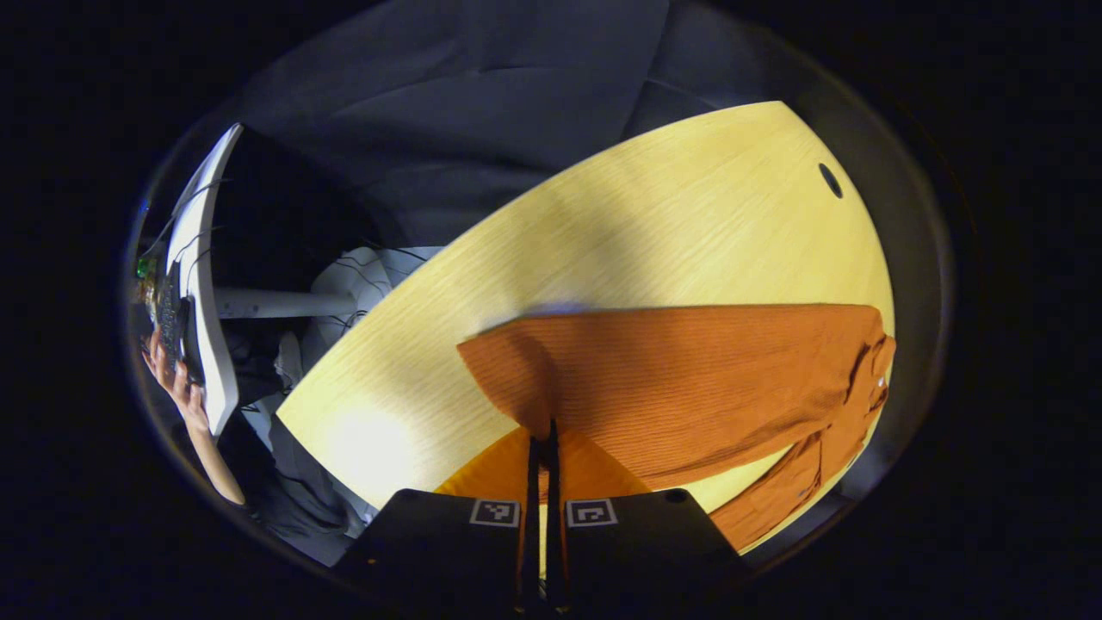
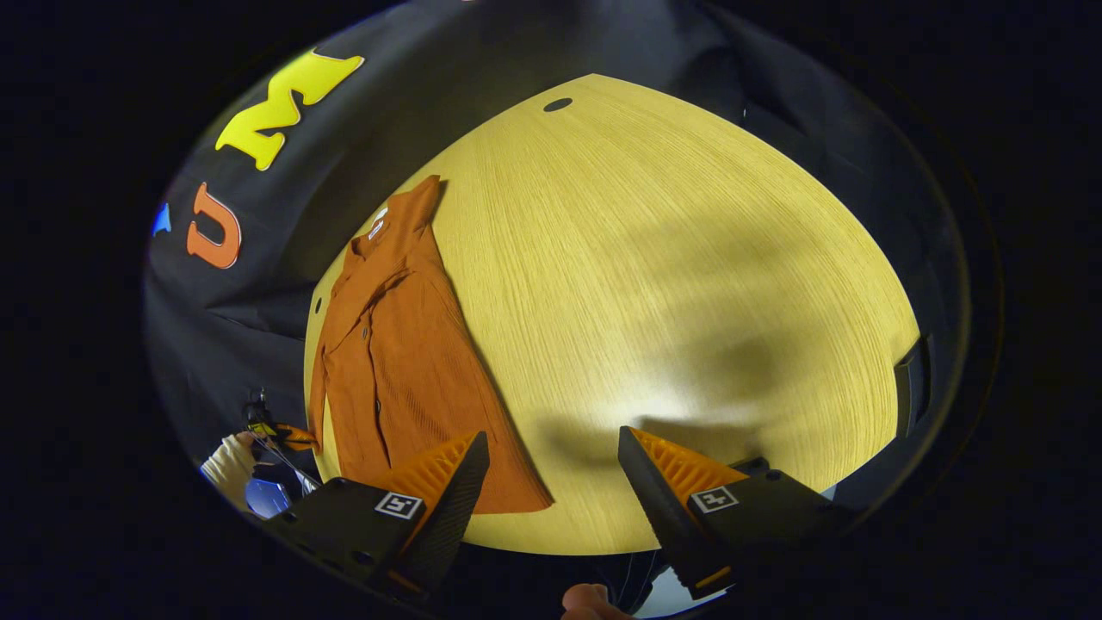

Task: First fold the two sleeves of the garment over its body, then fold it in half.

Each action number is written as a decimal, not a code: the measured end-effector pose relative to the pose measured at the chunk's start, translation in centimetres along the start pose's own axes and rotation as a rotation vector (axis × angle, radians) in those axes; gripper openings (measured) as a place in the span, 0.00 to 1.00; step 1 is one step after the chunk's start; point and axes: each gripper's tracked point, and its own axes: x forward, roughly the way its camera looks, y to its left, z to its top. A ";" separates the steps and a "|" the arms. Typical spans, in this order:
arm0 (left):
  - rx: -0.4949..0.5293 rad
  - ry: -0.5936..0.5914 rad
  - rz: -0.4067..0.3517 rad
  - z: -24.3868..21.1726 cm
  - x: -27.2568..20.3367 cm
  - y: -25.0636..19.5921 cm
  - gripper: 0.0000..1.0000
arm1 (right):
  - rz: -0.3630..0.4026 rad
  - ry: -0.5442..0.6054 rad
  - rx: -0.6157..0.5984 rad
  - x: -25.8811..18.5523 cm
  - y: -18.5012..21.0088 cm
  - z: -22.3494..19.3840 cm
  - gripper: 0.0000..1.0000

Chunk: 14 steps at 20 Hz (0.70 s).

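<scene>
Lying on the table [image 2: 689, 258], the orange garment [image 2: 396, 362] shows a collar label [image 2: 377, 226], seemingly unreadable; left fingers [image 1: 532, 465] together, right fingers [image 2: 469, 469] apart.

- An orange ribbed garment [image 2: 392, 362] with a collar and a button placket is seen laid flat on the light wooden counter [image 2: 671, 258].
- In the right gripper view, its collar end is turned toward the far edge and its hem toward the near edge, along the counter's left side.
- In the left gripper view, a sleeve [image 1: 775, 495] is seen lying along the counter's edge beside the body, near the collar [image 1: 874, 366].
</scene>
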 end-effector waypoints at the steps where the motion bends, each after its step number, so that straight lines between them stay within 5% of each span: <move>1: 0.019 -0.013 -0.003 0.0 -0.6 -0.5 0.05 | 0.011 0.005 -0.006 0.0 0.1 0.0 0.92; 8: 0.288 -0.181 -0.069 0.0 -7.9 -9.5 0.04 | 0.019 0.056 -0.061 2.0 -1.0 -0.7 0.97; 14: 0.600 -0.295 -0.152 -4.3 -13.5 -25.2 0.04 | 0.080 0.074 -0.116 2.9 0.7 0.4 0.97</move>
